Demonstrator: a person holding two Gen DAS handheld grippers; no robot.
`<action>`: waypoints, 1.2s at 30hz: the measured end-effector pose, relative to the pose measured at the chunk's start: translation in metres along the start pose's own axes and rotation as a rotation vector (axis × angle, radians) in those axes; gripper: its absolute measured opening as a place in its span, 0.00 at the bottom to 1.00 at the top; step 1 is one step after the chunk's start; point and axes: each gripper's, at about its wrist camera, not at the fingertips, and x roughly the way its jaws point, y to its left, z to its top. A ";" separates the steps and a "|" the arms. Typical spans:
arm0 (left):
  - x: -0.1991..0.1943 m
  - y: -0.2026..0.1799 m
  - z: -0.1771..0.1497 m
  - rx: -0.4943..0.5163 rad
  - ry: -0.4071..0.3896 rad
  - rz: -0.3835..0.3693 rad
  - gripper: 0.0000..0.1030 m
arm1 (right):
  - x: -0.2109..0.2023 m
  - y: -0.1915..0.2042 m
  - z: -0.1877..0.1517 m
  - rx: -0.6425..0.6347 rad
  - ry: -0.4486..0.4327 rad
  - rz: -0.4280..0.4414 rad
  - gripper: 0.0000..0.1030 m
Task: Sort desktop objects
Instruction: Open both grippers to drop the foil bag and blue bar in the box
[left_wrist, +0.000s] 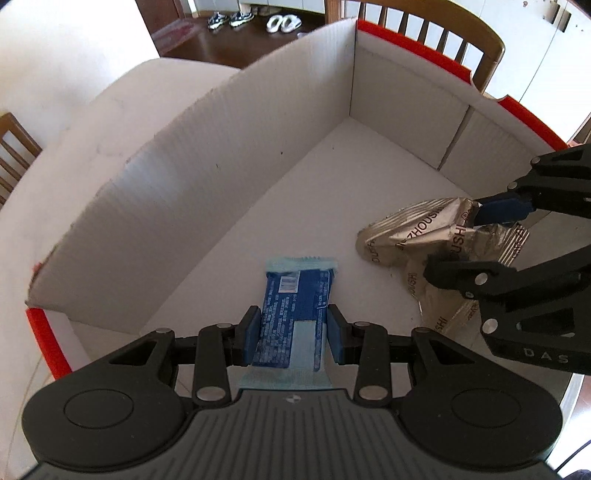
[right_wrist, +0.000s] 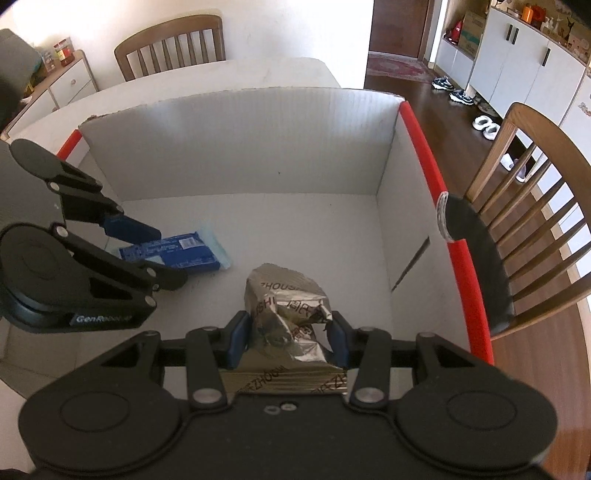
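Both hands inside the white box. Left gripper clamps the blue snack packet, long axis running toward 12 o'clock from the fingers, just above the floor. Right gripper grips the crumpled gold wrapper, at 3 o'clock from the packet. Likely next: release both.

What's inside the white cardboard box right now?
Inside the white cardboard box: a blue snack packet in the left gripper and a crumpled gold foil bag in the right gripper. The floor beneath both grippers is hidden.
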 end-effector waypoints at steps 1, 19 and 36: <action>0.001 0.000 0.000 -0.004 0.009 0.000 0.35 | 0.000 -0.001 -0.001 0.002 0.000 0.001 0.43; -0.016 -0.003 -0.008 -0.054 -0.041 -0.030 0.35 | -0.025 -0.005 0.004 -0.012 -0.062 -0.008 0.64; -0.080 0.006 -0.039 -0.117 -0.194 -0.046 0.35 | -0.083 0.002 -0.002 0.031 -0.183 0.050 0.85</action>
